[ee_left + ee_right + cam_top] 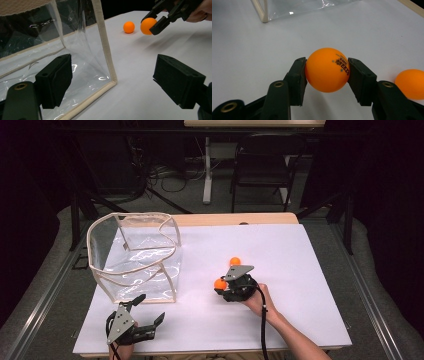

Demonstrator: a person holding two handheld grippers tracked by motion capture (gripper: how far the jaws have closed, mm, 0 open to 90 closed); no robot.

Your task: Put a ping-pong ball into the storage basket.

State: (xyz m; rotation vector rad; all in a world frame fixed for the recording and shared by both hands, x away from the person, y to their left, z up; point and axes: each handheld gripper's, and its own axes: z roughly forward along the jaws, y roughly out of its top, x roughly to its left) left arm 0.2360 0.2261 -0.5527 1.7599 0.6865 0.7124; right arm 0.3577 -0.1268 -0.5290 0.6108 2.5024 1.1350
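Your left gripper (142,312): jaws apart, idle beside clear bag (135,255). Right gripper (327,72): clamped on orange ball (327,70), lift done. Next: carry ball over bag's open top, release.

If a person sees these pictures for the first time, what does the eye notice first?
First, the bright orange ball clamped between the jaws of the right gripper, near the middle of the white table. A second orange ball lies just behind it. To the left stands a clear plastic bag with beige edging, and the left gripper waits open beside its near corner.

Orange ball (327,70), black tool (327,82)
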